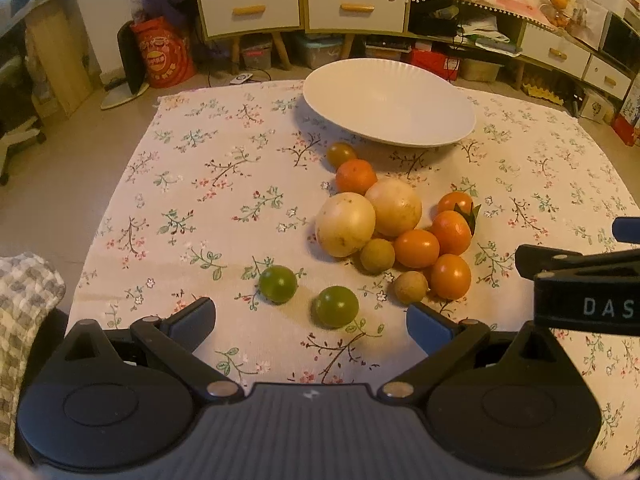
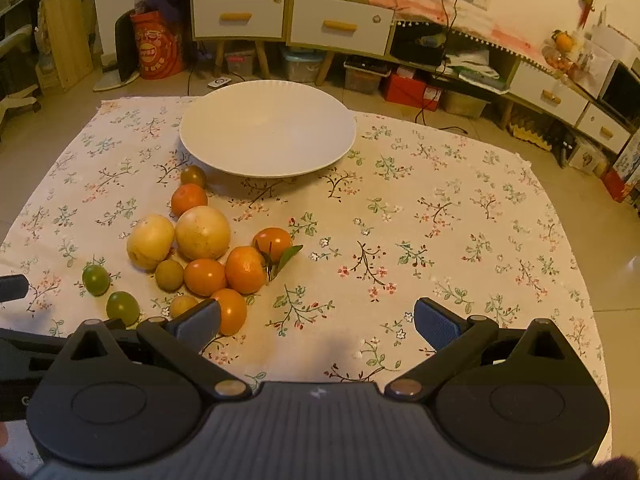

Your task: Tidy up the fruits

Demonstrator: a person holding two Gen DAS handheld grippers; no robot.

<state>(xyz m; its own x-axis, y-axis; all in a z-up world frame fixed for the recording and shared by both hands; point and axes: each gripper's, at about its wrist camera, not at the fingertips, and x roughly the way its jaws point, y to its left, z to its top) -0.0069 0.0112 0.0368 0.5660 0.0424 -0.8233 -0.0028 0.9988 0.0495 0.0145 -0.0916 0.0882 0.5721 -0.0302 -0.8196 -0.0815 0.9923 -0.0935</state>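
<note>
A pile of fruit lies on the flowered cloth: two big pale yellow fruits (image 1: 346,224) (image 2: 203,233), several oranges (image 1: 416,248) (image 2: 245,270), small brown ones (image 1: 377,255) and two green ones (image 1: 336,306) (image 2: 122,307). Behind them stands an empty white plate (image 1: 390,102) (image 2: 268,134). My left gripper (image 1: 310,322) hovers open just short of the green fruits, nothing between its fingers. My right gripper (image 2: 318,322) is open too, over bare cloth to the right of the pile, its left finger (image 2: 198,322) beside an orange.
The flowered cloth (image 1: 224,184) covers a low round table, floor all around. Cabinets with white drawers (image 2: 340,26) and clutter line the far wall. A checked fabric (image 1: 24,304) sits at the left edge. The right gripper's body (image 1: 584,292) juts in beside the left one.
</note>
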